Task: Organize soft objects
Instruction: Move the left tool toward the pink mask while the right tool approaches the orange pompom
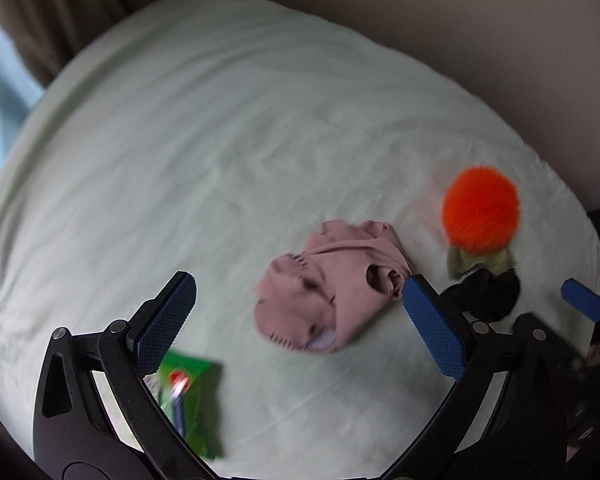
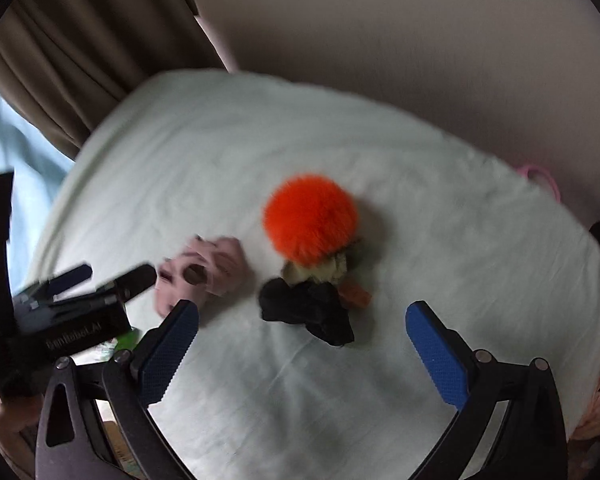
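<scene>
Left wrist view shows the pink sock [image 1: 332, 284] lying ahead between the left gripper [image 1: 296, 316]'s wide, empty fingers, nearer it than the right gripper [image 2: 302, 340], also wide and empty.

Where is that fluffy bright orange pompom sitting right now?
The fluffy orange pompom lies on the pale green bedsheet, touching the olive fabric and black cloth below it, right of the crumpled pink garment.

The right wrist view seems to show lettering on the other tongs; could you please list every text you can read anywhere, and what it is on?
"GenRobot.AI": my best reading of blurred white lettering on the black body of the left tongs, seen from the right wrist.
Green packet: a red and white printed mark, too blurred to read.
No other text shows in either view.
</scene>
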Motion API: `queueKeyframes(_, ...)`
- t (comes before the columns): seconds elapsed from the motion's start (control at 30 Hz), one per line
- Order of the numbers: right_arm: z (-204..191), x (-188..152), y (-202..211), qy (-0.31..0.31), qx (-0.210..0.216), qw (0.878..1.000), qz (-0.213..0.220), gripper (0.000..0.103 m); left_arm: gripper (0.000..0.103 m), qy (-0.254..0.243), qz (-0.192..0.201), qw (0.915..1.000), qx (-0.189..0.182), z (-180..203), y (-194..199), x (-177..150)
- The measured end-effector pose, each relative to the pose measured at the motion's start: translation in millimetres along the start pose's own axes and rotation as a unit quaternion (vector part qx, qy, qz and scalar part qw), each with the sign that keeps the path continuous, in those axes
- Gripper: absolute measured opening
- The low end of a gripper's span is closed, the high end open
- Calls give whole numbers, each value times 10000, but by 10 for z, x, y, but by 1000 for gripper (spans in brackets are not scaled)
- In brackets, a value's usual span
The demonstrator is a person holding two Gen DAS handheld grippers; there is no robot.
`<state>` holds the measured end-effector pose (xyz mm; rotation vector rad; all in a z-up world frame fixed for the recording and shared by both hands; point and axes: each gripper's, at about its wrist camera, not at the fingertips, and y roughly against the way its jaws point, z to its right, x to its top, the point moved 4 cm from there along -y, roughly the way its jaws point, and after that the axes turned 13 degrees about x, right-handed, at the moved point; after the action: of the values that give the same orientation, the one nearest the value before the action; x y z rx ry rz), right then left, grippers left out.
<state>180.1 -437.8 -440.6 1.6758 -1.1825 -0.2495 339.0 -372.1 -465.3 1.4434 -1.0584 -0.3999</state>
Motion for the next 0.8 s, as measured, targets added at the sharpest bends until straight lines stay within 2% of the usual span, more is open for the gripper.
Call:
queueKeyframes(0.13, 116, -107, -270, -129, -18, 9998, -134, 103, 102, -238, -170, 9993, -253, 173, -285, -2)
queueKeyframes(0.23, 157, -146, -403, -201, 40, 9996, -207, 102, 101, -291, -305, 9988, -264, 241, -439, -11)
queueKeyframes(0.3, 184, -157, -470, -276, 156, 9992, -237, 94, 101, -225, -398, 9984, -319, 242, -526, -3)
queueKeyframes(0.4, 214, -149, -504, -335, 194, 9991, -199, 92, 100, -113, -511, 9979, -386, 233, -622, 14)
queueKeyframes(0.47, 198, -139, -511, -298, 256, 9991, -156, 82, 91, -134, -572, 9975, -381, 248, -678, 17)
queueKeyframes(0.6, 193, -144, -556, -167, 207, 9995, -154, 63, 83, -302, -463, 9980, -298, 323, -692, 16)
queueKeyframes(0.67, 224, -154, -544, -70, 100, 9998, -138, 49, 68, -344, -407, 9981, -324, 352, -657, 7)
queueKeyframes(0.7, 234, -158, -538, -32, 85, 9999, -131, 45, 64, -371, -378, 9981, -314, 349, -618, -11)
queueKeyframes(0.73, 250, -166, -529, -12, 106, 9998, -142, 34, 59, -397, -360, 9981, -306, 371, -601, -17)
queueKeyframes(0.8, 278, -189, -499, -40, 109, 9998, -150, 31, 55, -406, -347, 9983, -235, 397, -579, -24)
